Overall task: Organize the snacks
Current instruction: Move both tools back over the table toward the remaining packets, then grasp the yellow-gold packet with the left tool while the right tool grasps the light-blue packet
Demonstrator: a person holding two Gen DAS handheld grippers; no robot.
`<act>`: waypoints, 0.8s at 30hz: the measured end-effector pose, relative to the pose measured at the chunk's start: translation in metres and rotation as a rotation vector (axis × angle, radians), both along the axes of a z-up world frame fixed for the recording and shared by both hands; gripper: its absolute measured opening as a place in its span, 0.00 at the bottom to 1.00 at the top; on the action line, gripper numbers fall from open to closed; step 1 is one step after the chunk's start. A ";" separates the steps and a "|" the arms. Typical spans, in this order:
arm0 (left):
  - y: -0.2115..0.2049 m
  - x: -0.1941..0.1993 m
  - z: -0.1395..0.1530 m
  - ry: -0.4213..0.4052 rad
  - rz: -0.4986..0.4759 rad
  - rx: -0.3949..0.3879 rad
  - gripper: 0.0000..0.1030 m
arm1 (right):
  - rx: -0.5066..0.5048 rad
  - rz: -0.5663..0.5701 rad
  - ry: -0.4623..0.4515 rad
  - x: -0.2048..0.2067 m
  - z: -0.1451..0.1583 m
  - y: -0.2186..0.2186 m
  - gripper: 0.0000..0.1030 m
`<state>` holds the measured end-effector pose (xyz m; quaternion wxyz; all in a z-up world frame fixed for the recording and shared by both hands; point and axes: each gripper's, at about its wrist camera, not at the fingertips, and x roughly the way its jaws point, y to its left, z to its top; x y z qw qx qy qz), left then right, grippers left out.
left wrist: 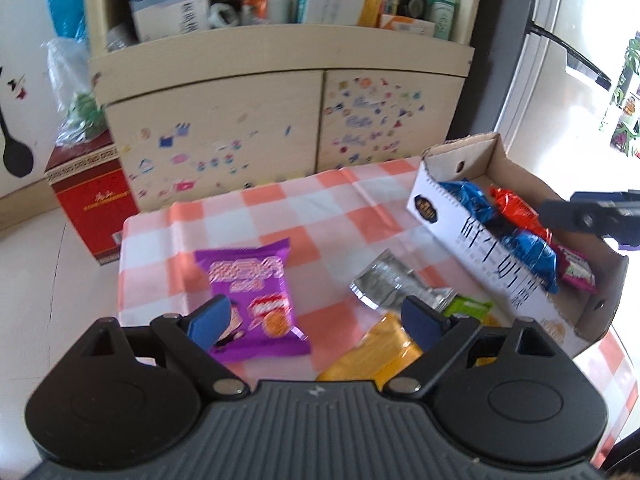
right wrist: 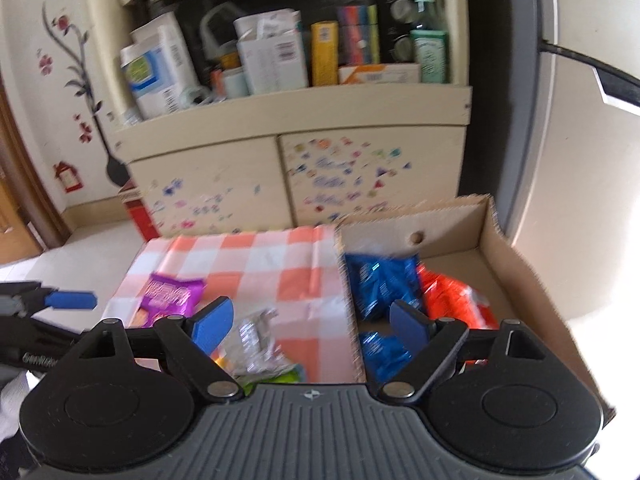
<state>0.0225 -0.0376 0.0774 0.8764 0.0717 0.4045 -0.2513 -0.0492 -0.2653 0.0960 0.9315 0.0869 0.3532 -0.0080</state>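
Here both spread, empty — left hand-held gripper over purple packet, right hand-held gripper by box.

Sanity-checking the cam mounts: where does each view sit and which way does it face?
Left wrist: on the left gripper, jaws open, above the checkered table, facing the purple snack and sticker cabinet; right gripper's tip enters at right.
Right wrist: on the right gripper, jaws open, over the wall of the cardboard box, facing the same cabinet; left gripper's tip enters at left.
Shared: table, purple snack, silver packet, box, blue packets.
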 end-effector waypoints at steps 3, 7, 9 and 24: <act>0.009 -0.005 -0.007 -0.005 -0.021 0.010 0.89 | 0.002 0.035 0.007 -0.012 -0.003 0.014 0.90; 0.016 -0.010 -0.015 -0.012 -0.058 0.032 0.89 | 0.026 0.071 0.031 -0.030 -0.012 0.034 0.90; 0.018 -0.013 -0.017 -0.025 -0.083 0.038 0.89 | 0.036 0.096 0.048 -0.038 -0.018 0.046 0.90; 0.001 -0.018 -0.046 -0.020 -0.322 0.106 0.89 | -0.064 0.288 0.221 -0.042 -0.074 0.107 0.90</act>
